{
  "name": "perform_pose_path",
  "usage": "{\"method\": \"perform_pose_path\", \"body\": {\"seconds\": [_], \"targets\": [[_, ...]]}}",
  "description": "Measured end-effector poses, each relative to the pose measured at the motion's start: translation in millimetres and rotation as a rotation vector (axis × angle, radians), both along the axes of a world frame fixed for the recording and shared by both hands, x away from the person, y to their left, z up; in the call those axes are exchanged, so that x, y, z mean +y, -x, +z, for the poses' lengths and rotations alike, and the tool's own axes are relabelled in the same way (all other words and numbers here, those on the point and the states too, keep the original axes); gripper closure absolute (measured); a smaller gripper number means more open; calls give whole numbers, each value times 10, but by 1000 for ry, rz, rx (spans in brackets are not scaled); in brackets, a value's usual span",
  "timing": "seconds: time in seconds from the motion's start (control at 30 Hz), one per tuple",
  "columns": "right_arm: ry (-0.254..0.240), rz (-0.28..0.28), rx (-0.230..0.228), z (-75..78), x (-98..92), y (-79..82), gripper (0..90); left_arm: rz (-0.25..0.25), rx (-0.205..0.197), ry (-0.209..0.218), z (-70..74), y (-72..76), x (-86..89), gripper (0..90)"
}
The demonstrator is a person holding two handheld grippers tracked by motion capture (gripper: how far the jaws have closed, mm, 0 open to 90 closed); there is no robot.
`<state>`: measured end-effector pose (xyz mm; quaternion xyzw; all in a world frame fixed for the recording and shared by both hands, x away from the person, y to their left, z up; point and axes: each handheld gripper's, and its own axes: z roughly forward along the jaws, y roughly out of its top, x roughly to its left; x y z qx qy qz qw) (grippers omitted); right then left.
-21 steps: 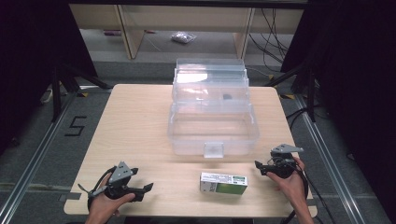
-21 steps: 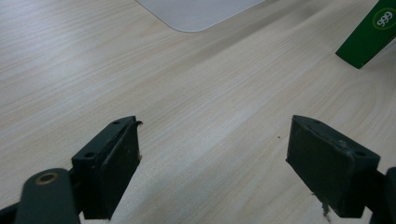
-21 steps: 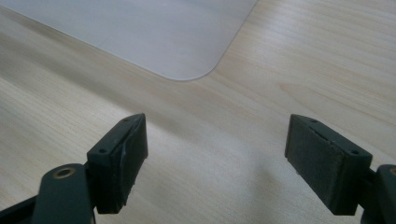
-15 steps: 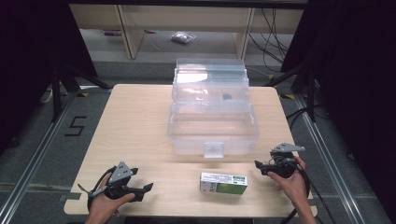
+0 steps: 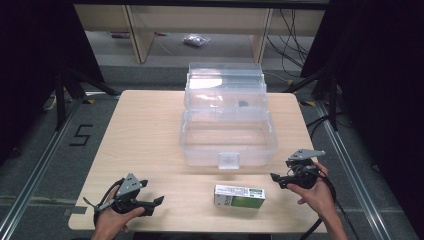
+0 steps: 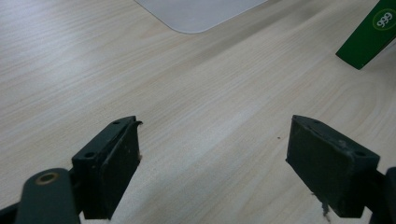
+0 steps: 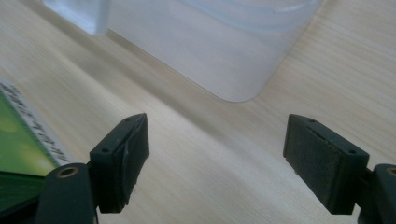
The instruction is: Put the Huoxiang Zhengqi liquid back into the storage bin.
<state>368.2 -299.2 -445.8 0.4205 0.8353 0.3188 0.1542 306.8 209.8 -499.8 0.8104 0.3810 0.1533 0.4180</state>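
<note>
Carrying surface, counter (image 5: 145, 130): pale wood. It looks the same as in the earlier high views, and nothing on it has shifted.
Clear storage box (image 5: 227, 142): stands mid-counter with its lid swung up at the back and its latch (image 5: 229, 160) facing the person. The tub looks empty. It has not moved since the earlier pictures.
Green-and-white carton (image 5: 239, 196): lies flat on the counter near the front edge, just in front of the box's latch and between the two hands. Neither tool touches it, and it sits where it did a moment ago.
Left tool (image 5: 156, 204): rests low at the front left, aimed across the counter toward the carton and well apart from it. Its own view has the jaws spread with bare wood between them (image 6: 215, 123), and a corner of the carton (image 6: 369, 37) far off at the upper right.
Right tool (image 5: 276, 180): held just right of the carton and pointing left. Its jaws are spread with nothing between them (image 7: 217, 121), and the carton's end (image 7: 18, 154) sits beside the left jaw.
Change: practically none; both hands have held their places.
Meaning: the pick-up has likely not begun. The right tool is nearer, so it seems the one to close on the carton for the open box.
</note>
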Motion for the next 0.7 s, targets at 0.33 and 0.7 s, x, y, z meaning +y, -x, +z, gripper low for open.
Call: {"method": "perform_pose_path", "body": {"seconds": [0.33, 0.7], "targets": [[-66, 90, 55, 365, 191, 153, 222, 11, 2, 20, -18, 1, -20, 166], [-23, 277, 36, 547, 534, 272, 215, 18, -5, 31, -30, 2, -30, 166]]}}
